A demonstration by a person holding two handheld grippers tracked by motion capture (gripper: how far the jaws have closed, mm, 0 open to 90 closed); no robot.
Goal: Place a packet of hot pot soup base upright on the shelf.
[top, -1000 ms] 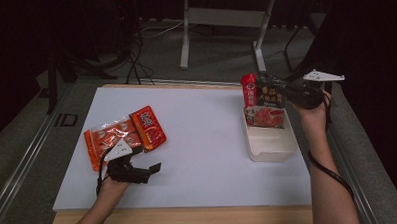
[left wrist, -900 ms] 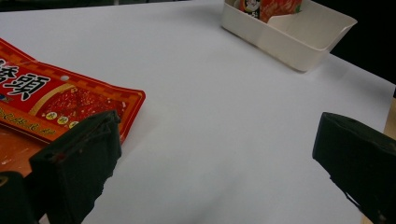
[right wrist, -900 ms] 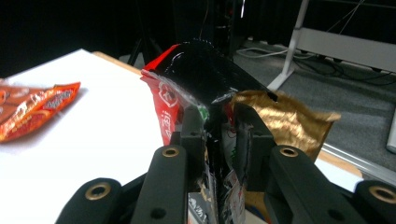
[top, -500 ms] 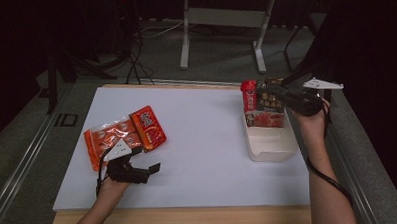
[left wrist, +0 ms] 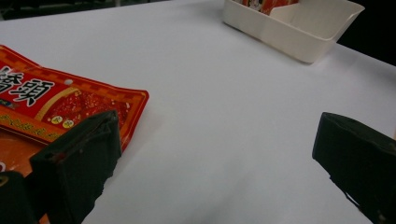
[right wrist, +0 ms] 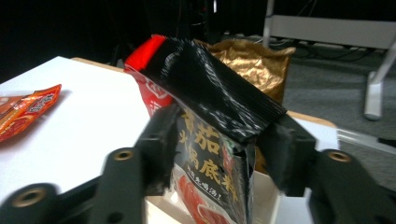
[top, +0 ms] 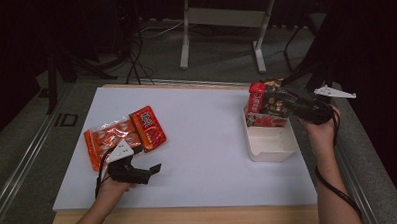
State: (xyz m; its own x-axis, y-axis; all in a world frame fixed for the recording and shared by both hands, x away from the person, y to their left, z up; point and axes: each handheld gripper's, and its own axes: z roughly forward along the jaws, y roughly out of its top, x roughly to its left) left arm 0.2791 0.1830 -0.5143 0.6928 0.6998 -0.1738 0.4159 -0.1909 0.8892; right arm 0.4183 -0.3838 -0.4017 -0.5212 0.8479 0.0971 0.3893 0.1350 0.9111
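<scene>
White worktop [top: 207,141], dark room. High view — right hand-held gripper [top: 286,105] at the cream tray [top: 267,144], its jaws just opening. Right gripper view — black sauce packet [right wrist: 210,135] stands loose between them, could topple out. Left gripper view — left hand-held gripper [left wrist: 210,154] gapes empty beside red packets [left wrist: 56,102].

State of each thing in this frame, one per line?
Black packet: upright in the tray, between the right gripper's jaws.
Right gripper: jaws have just been opening, pads off the packet.
Left gripper: open, holding nothing, resting on the table.
White tray: packets standing at its far end, near part bare.
Red packets: lying flat on the table.
</scene>
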